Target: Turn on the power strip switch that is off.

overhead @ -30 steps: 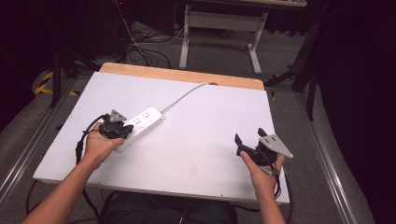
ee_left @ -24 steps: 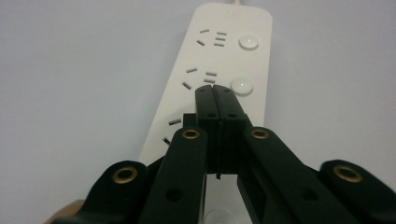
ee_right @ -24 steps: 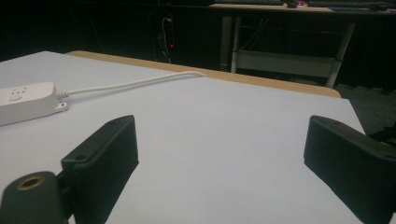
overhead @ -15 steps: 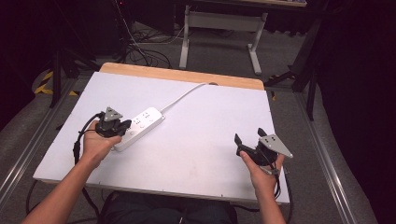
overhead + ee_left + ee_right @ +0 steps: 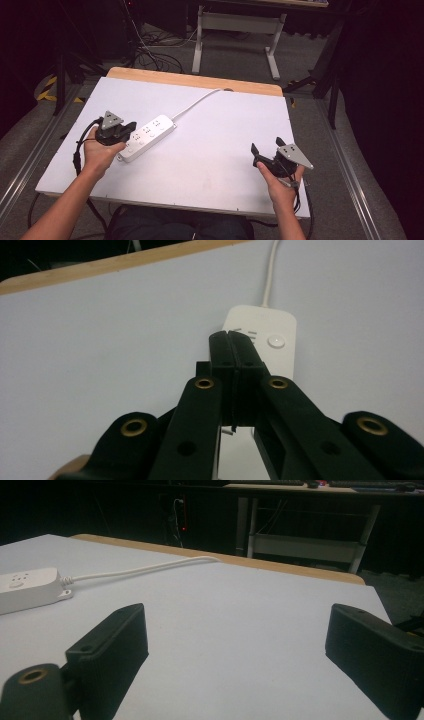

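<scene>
A white power strip lies slantwise on the white table top, left of the middle. Its white cable runs to the far edge. My left gripper is shut, jaws pressed flat together with nothing between them. It sits over the near end of the strip. In the left gripper view the joined tips reach the end of the power strip that carries a round button. My right gripper stands open over bare table at the front right. In its own view the right gripper has the power strip far to the left.
A wooden strip borders the table's far edge. Beyond it stand a white desk frame and loose cables on the grey floor. Metal rails run along both sides of the table.
My left gripper has shifted slightly left and back over the strip's near end. The right gripper and the strip have not moved.
</scene>
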A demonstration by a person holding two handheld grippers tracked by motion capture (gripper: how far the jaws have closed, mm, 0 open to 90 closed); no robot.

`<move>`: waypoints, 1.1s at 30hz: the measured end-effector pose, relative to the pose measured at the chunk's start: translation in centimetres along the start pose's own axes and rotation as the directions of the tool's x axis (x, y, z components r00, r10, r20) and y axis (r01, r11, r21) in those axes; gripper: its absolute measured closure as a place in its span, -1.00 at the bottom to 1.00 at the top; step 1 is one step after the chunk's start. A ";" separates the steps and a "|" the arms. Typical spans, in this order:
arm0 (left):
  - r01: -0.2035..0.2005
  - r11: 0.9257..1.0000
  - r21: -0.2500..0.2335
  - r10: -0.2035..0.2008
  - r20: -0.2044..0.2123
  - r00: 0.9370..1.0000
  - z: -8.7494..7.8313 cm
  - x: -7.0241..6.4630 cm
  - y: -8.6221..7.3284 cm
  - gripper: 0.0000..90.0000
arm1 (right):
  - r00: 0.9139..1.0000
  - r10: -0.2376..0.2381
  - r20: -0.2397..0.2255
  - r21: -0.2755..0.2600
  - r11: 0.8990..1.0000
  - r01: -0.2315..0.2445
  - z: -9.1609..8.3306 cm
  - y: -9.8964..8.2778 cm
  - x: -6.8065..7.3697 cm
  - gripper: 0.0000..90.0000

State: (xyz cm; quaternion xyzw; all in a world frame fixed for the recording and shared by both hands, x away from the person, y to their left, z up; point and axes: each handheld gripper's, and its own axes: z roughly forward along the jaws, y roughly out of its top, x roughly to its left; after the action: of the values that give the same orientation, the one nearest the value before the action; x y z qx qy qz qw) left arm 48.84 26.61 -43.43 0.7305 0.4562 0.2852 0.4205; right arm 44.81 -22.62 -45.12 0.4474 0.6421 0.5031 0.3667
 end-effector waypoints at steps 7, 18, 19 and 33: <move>0.033 0.997 -0.064 -0.033 -0.012 0.999 -1.2 1.2 0.2 1.00 | 1.000 0.000 0.001 0.000 1.000 0.000 0.0 0.0 0.0 -0.76; 0.042 0.988 -0.149 -0.051 -0.058 0.997 -2.4 2.3 0.1 1.00 | 1.000 -0.004 0.004 0.002 1.000 0.004 0.1 0.0 0.1 -0.76; 0.042 0.988 -0.149 -0.051 -0.058 0.997 -2.4 2.3 0.1 1.00 | 1.000 -0.004 0.004 0.002 1.000 0.004 0.1 0.0 0.1 -0.76; 0.081 0.965 -0.249 -0.112 -0.114 0.987 -3.8 3.5 -0.2 1.00 | 1.000 -0.004 0.000 0.000 1.000 0.004 0.1 0.0 0.1 -0.76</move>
State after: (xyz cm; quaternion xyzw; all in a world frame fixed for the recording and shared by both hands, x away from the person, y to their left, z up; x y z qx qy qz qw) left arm 47.17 31.20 -41.65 0.6306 0.4789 0.3640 0.4904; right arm 44.90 -22.53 -45.10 0.4461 0.6431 0.5022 0.3676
